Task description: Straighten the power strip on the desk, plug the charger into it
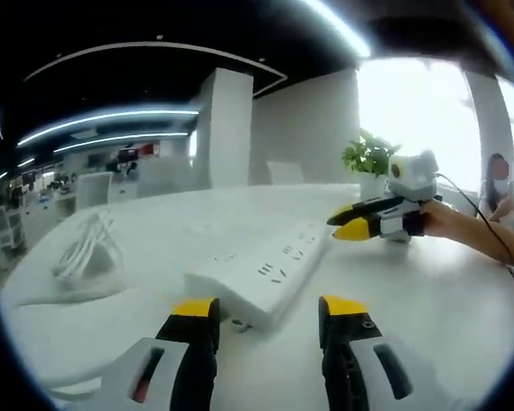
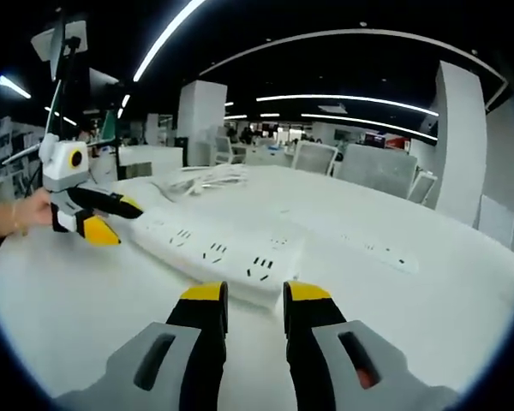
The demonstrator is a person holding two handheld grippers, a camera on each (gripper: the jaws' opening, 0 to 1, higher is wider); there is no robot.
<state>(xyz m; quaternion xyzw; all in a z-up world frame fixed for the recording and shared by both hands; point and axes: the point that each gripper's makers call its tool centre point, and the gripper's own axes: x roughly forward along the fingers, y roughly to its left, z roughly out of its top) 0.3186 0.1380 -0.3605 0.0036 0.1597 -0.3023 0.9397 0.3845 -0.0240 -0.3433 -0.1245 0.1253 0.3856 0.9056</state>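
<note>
Strip (image 1: 270, 270) lies flat on the white counter (image 1: 428, 308), long axis running away from the left gripper (image 1: 270, 312). Left fingers spread, empty, just short of the strip's near end. Right gripper (image 2: 253, 295): fingers parted by a narrow gap, holding nothing, at the strip's (image 2: 218, 248) other end. Coiled white cable (image 1: 86, 248) sits well off to the side. Small potted plant (image 1: 370, 158) stands at the counter's far edge.
</note>
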